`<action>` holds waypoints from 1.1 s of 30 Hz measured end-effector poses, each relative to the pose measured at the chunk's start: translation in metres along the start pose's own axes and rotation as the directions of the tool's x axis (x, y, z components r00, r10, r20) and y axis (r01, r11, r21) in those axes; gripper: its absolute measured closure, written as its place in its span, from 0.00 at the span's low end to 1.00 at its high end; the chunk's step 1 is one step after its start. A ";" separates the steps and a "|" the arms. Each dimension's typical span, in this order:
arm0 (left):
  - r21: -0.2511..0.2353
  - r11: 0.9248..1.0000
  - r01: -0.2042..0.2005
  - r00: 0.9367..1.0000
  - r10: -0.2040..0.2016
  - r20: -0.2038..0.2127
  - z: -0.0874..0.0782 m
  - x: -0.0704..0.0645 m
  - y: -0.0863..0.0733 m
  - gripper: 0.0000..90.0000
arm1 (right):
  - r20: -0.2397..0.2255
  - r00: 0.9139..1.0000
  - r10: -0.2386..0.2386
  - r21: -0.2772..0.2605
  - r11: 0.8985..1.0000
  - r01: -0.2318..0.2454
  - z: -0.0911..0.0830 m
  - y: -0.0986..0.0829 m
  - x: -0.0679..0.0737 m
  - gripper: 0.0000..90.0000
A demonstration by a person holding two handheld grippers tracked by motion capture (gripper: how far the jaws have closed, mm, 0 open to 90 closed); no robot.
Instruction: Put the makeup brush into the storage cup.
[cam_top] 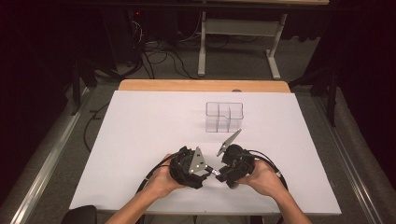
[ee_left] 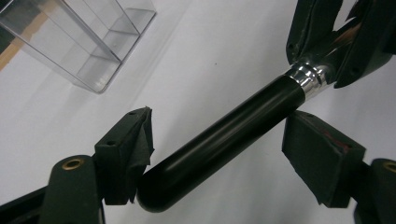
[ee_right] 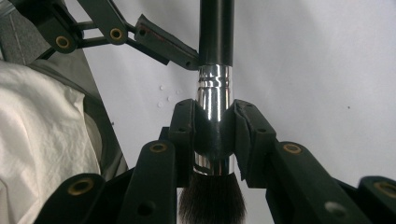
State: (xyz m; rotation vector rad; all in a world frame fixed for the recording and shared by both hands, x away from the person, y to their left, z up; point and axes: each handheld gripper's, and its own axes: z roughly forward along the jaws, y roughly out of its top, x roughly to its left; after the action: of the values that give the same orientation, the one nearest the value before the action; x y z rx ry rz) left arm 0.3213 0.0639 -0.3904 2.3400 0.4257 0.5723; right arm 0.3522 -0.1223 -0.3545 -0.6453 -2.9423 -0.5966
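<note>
Your right gripper fingers clamp the brush ferrule, left gripper fingers gape around its handle; the clear organizer beyond stands unfilled.

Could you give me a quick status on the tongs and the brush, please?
Right tongs shut on makeup brush at its silver ferrule. Left tongs open around the black handle. Clear divided organizer beyond, nothing between.

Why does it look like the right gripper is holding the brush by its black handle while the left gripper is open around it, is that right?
Not quite. In the right gripper view the right gripper is shut on the shiny silver collar of the brush, just above the bristles, not on the black handle. The left gripper is indeed open around the handle.
</note>
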 end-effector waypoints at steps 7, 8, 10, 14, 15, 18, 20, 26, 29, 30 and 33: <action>0.006 1.000 -0.003 1.000 0.003 -0.005 0.001 -0.001 -0.001 0.31 | -0.002 1.000 -0.003 -0.001 1.000 0.003 0.000 0.001 0.000 0.81; 0.009 1.000 -0.004 1.000 0.004 -0.006 0.001 -0.001 -0.001 0.32 | -0.002 1.000 -0.002 -0.008 1.000 0.002 0.001 0.001 0.000 0.81; 0.006 1.000 -0.011 1.000 0.011 -0.005 0.001 -0.002 -0.001 0.35 | -0.002 1.000 0.004 -0.015 1.000 -0.004 0.000 0.001 0.000 0.81; 0.005 1.000 -0.006 1.000 0.006 -0.006 0.001 -0.002 -0.001 0.39 | 0.001 1.000 -0.003 -0.040 0.999 0.003 -0.002 0.001 0.000 0.81; 0.005 1.000 -0.006 1.000 0.006 -0.006 0.001 -0.002 -0.001 0.39 | 0.003 1.000 -0.001 -0.040 0.999 0.001 -0.003 0.001 0.001 0.81; 0.007 1.000 0.002 1.000 -0.002 -0.003 0.000 0.000 -0.002 0.41 | 0.000 1.000 -0.006 -0.056 0.998 0.006 -0.004 0.001 0.000 0.81; 0.008 1.000 0.005 1.000 -0.005 -0.002 0.000 0.000 -0.002 0.41 | 0.002 1.000 -0.004 -0.061 0.998 0.004 -0.005 0.000 0.000 0.81; 0.012 1.000 -0.006 1.000 0.006 -0.005 -0.001 0.000 -0.002 0.45 | -0.004 1.000 -0.003 -0.085 0.996 0.003 -0.007 -0.001 0.000 0.81; 0.013 1.000 -0.012 1.000 0.012 -0.002 -0.001 0.000 -0.002 0.47 | -0.005 1.000 -0.002 -0.088 0.996 0.002 -0.007 -0.001 0.000 0.81; 0.013 1.000 -0.012 1.000 0.012 -0.002 -0.001 0.000 -0.002 0.48 | -0.005 1.000 -0.002 -0.088 0.996 0.002 -0.007 -0.001 0.000 0.81; 0.014 1.000 -0.023 1.000 0.023 -0.001 -0.001 -0.001 -0.002 0.49 | -0.010 1.000 -0.006 -0.094 0.996 0.005 -0.007 -0.001 -0.001 0.81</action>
State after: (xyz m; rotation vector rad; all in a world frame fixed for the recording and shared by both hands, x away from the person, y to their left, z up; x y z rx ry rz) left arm 0.3198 0.0649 -0.3915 2.3610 0.4053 0.5839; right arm 0.3524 -0.1265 -0.3484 -0.6411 -2.9218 -0.7412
